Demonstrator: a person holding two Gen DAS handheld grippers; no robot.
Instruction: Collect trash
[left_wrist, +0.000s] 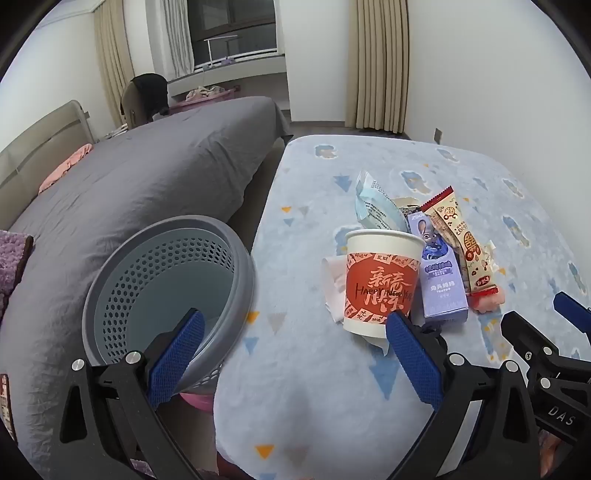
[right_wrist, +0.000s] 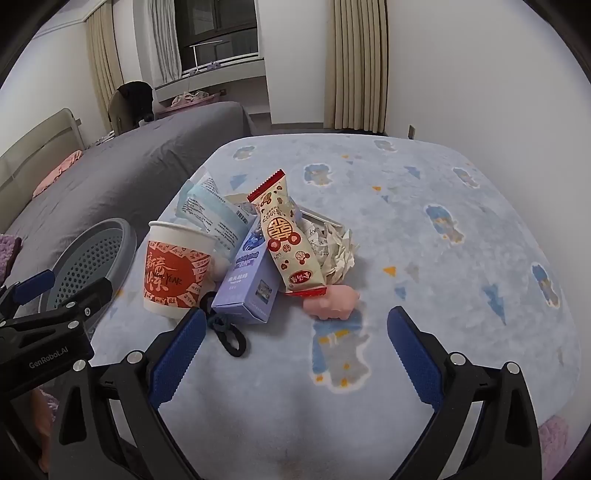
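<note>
A pile of trash lies on a light blue patterned cloth (left_wrist: 369, 369): a white paper cup with a red label (left_wrist: 380, 282) (right_wrist: 176, 269), a purple carton (left_wrist: 441, 273) (right_wrist: 249, 275), a cream snack wrapper (left_wrist: 461, 240) (right_wrist: 288, 236), a pale blue packet (left_wrist: 376, 208) (right_wrist: 210, 210) and crumpled paper (right_wrist: 338, 245). A grey perforated basket (left_wrist: 166, 288) (right_wrist: 88, 258) stands to the left. My left gripper (left_wrist: 295, 332) hangs open between basket and cup. My right gripper (right_wrist: 295, 328) is open just short of the pile, with nothing between its fingers.
A pink pig toy (right_wrist: 332, 301) and a black hair tie (right_wrist: 229, 336) lie at the front of the pile. A bed with a grey cover (left_wrist: 147, 177) runs along the left. Curtains (left_wrist: 376, 62) and white walls stand behind.
</note>
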